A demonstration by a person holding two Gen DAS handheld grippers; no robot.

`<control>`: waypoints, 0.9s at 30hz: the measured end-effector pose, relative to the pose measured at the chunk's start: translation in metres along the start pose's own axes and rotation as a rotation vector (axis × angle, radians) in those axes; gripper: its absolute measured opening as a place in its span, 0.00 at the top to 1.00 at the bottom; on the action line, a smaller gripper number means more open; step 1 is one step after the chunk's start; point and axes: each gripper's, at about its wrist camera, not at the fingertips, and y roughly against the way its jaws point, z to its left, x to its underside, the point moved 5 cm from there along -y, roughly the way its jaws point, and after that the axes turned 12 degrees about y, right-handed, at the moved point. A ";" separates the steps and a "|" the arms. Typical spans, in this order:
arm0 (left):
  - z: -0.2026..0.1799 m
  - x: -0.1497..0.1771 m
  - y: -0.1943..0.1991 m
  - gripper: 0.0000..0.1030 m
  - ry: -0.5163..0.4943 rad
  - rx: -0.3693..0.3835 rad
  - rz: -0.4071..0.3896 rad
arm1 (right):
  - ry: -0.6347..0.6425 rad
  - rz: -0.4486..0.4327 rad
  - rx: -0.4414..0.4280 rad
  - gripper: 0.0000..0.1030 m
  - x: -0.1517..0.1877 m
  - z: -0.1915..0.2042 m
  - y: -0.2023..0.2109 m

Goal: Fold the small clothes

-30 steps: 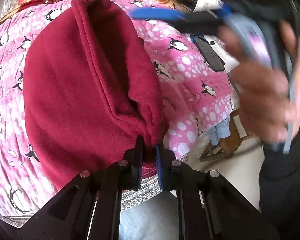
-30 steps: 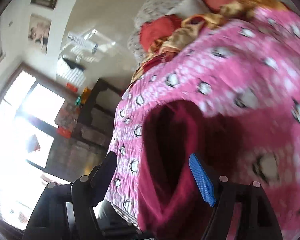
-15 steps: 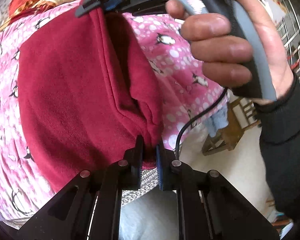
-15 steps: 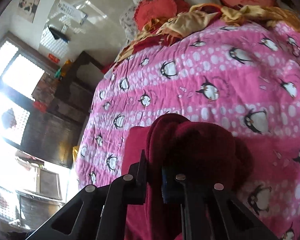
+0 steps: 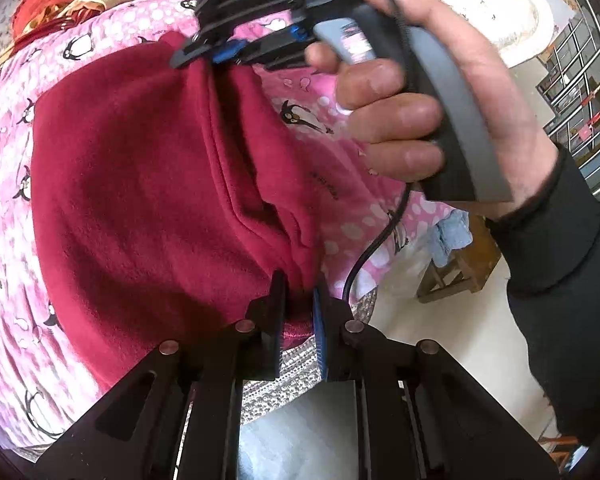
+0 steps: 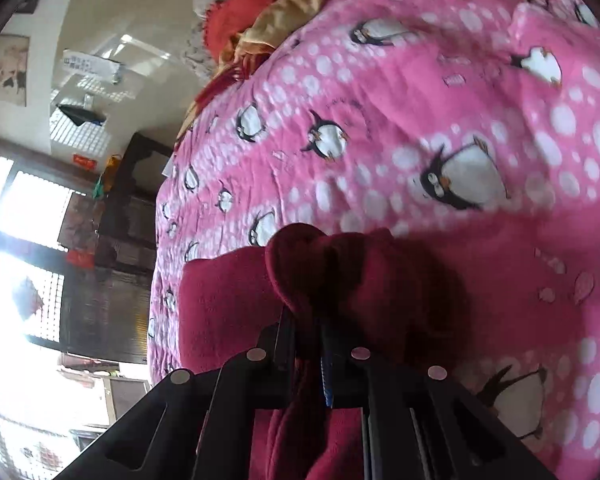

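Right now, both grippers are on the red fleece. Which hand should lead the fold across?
Probably right. The right gripper pinches the red fleece garment at its far edge, free to carry over; the left gripper anchors the near corner at the bed's edge.

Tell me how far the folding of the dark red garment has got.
Done: both grips are set. In hand: the left gripper pinches the near edge of the red garment, the right gripper the far edge. Left: bringing the edges together; it lies unfolded on the penguin blanket.
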 end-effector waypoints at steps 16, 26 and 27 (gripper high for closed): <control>0.030 0.024 0.069 0.61 0.080 0.046 -0.026 | -0.012 -0.098 0.086 0.36 0.061 0.046 0.062; 0.162 0.014 0.098 0.41 0.483 -0.044 -0.137 | 0.080 -0.090 0.236 0.35 0.136 0.092 0.068; 0.174 0.010 0.096 0.41 0.529 -0.029 -0.140 | 0.074 -0.078 0.268 0.35 0.140 0.088 0.065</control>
